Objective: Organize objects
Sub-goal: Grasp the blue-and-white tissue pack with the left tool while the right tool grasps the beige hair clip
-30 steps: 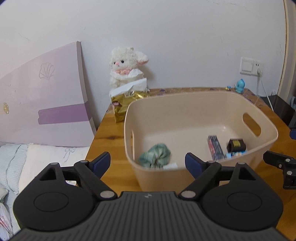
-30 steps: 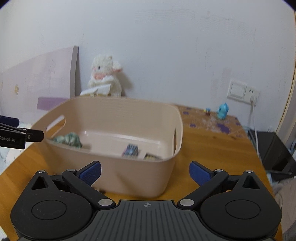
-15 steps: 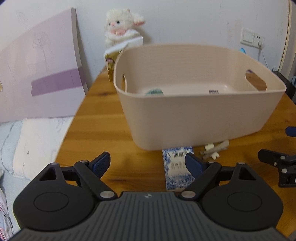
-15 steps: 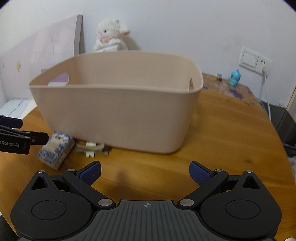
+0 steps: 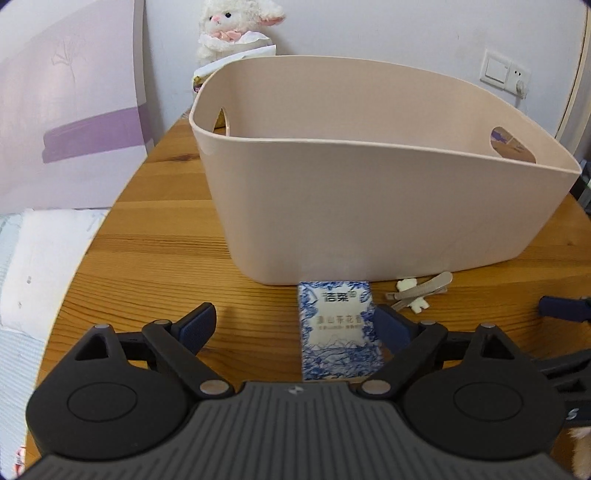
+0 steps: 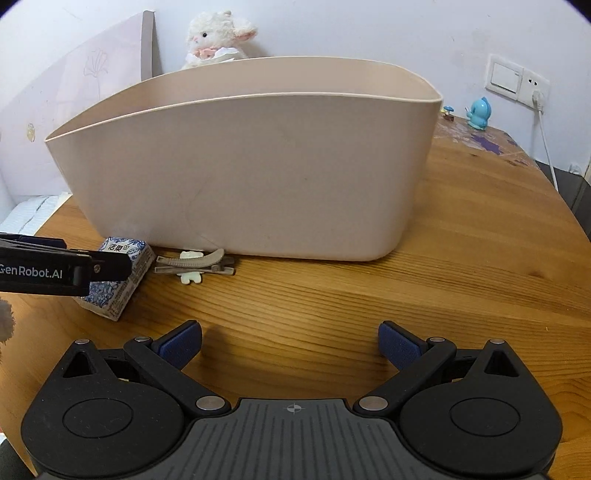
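Observation:
A beige plastic bin stands on the wooden table; it also fills the right wrist view. A blue-and-white tissue pack lies in front of it, between my left gripper's open fingers, close to the right pad. In the right wrist view the pack sits partly behind the left gripper's finger. Two hair clips lie to the pack's right, also in the right wrist view. My right gripper is open and empty, low over the table. The bin's contents are hidden.
A white plush lamb and a tissue box stand behind the bin by the wall. A lilac board leans at the left. A small blue figurine and a wall socket are at the back right. Bedding lies beyond the table's left edge.
Both grippers have dropped from above the bin to table height in front of it. The left gripper has moved in around the tissue pack. The bin's inside went out of sight.

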`<state>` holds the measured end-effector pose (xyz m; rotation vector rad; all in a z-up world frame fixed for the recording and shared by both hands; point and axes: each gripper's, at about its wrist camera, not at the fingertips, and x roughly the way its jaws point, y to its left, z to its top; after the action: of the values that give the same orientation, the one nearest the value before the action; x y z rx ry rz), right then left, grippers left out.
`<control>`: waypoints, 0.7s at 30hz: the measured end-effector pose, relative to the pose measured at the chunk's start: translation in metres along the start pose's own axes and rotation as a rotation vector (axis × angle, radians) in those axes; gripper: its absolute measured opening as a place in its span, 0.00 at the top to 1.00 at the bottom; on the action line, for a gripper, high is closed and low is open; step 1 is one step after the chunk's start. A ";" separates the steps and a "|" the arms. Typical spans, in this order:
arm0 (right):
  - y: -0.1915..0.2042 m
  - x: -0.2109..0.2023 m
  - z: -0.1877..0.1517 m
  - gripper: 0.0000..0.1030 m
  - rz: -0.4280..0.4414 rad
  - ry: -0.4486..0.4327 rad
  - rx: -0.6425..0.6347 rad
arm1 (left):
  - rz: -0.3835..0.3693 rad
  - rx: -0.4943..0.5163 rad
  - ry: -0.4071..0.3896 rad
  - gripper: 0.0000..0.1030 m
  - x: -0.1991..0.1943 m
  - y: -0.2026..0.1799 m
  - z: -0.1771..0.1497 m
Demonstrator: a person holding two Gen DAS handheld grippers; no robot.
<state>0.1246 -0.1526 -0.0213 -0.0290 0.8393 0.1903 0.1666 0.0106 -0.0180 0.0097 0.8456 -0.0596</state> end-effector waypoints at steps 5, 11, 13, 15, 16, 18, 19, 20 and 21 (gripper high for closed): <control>0.001 0.002 0.000 0.00 -0.011 -0.007 -0.002 | -0.031 -0.014 -0.009 0.10 0.001 -0.001 0.001; -0.006 0.004 0.001 0.00 -0.008 -0.026 0.034 | -0.045 0.000 0.010 0.10 0.010 -0.005 0.000; -0.009 0.004 0.003 0.00 -0.010 -0.035 0.056 | -0.053 -0.002 0.022 0.10 0.013 -0.004 -0.002; -0.011 0.005 0.006 0.00 -0.001 -0.040 0.086 | -0.032 0.000 0.023 0.10 0.017 -0.003 -0.003; -0.010 0.005 0.008 0.00 0.006 -0.039 0.105 | -0.015 0.006 0.017 0.10 0.017 -0.003 -0.004; -0.010 0.007 0.011 0.00 0.026 -0.038 0.140 | -0.002 0.009 0.010 0.10 0.018 0.001 -0.005; -0.008 0.008 0.012 0.00 0.031 -0.039 0.149 | 0.001 0.007 0.009 0.10 0.018 0.003 -0.005; -0.005 0.009 0.013 0.00 0.030 -0.040 0.152 | 0.008 0.005 0.007 0.10 0.018 0.006 -0.005; -0.002 0.011 0.014 0.00 0.024 -0.044 0.150 | 0.016 0.003 0.005 0.10 0.018 0.009 -0.006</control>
<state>0.1427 -0.1515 -0.0199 0.1255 0.8084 0.1495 0.1743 0.0189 -0.0353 0.0195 0.8500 -0.0459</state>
